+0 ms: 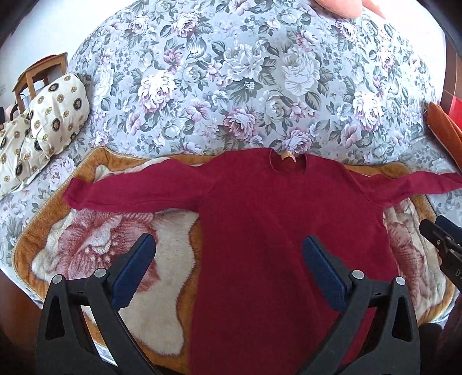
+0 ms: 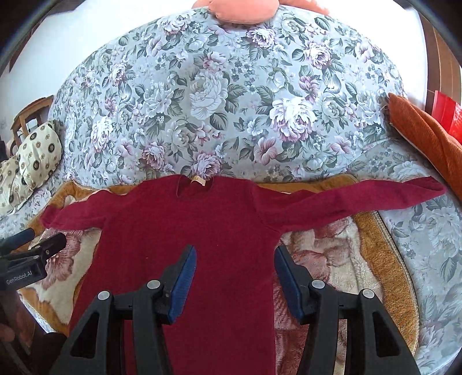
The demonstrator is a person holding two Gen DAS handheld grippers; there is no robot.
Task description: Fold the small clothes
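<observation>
A small dark red long-sleeved top (image 1: 260,219) lies flat on a plush flower-print blanket (image 1: 86,248), neck away from me, both sleeves spread out sideways. It also shows in the right wrist view (image 2: 202,230). My left gripper (image 1: 228,253) is open and empty, hovering over the top's left side near its hem. My right gripper (image 2: 235,265) is open and empty, hovering over the top's right side. Each gripper shows at the edge of the other's view.
The blanket lies on a bed with a grey floral cover (image 1: 231,86). Patterned cream pillows (image 1: 52,115) lie at the left, beside a wooden chair (image 1: 34,75). An orange cloth (image 2: 418,129) lies at the right, a pink cushion (image 2: 239,10) at the far side.
</observation>
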